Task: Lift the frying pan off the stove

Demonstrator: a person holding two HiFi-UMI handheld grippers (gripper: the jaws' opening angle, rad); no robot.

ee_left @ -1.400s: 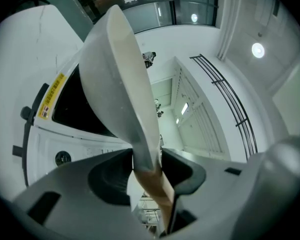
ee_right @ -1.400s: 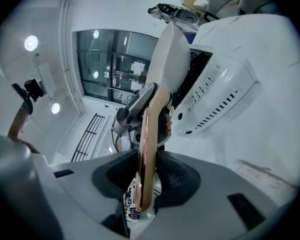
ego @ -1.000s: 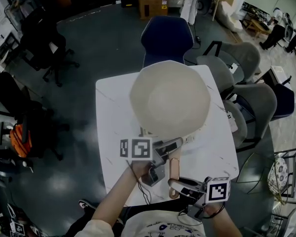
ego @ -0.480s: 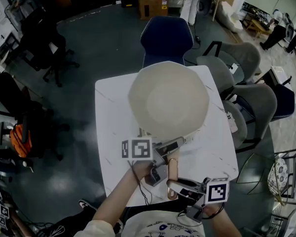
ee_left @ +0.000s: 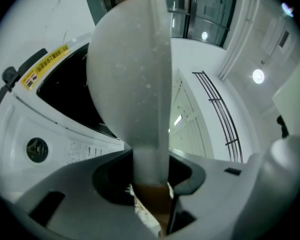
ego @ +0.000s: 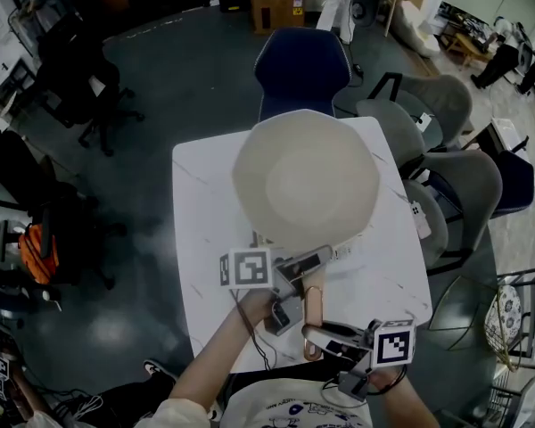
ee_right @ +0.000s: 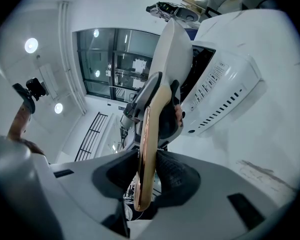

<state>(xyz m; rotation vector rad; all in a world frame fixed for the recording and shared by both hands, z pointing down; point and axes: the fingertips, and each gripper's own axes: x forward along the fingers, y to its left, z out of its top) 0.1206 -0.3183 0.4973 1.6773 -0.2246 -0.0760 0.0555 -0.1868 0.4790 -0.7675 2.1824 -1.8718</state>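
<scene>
Frying pan [ego: 305, 181] check: big, cream-coloured, sits over the far half of the white counter [ego: 196, 239], open side up toward the head camera. Hides the stove almost completely from up there. Points its copper-toned handle [ego: 313, 306] back toward the person.

Left tool [ego: 314, 262]: clamped on the handle right where the pale neck runs into the pan, pressed in on both sides of it in the left gripper view. Shows the pan edge-on there, with the stove [ee_left: 55, 134] just beside its underside: white body, black top, yellow warning sticker, one round knob. Can't tell whether the bottom touches the black top or floats just off it.

Right tool [ego: 314, 333]: pinching the tail end of the same handle, thin copper strip squeezed between the pads, very end sticking out toward the camera. Catches the stove's vented white side off to the right in that view.

Around the counter: blue chair [ego: 301, 65] at the far edge, grey chairs [ego: 468, 185] on the right, dark office chair [ego: 80, 78] on the left, cardboard box [ego: 276, 7] up top
</scene>
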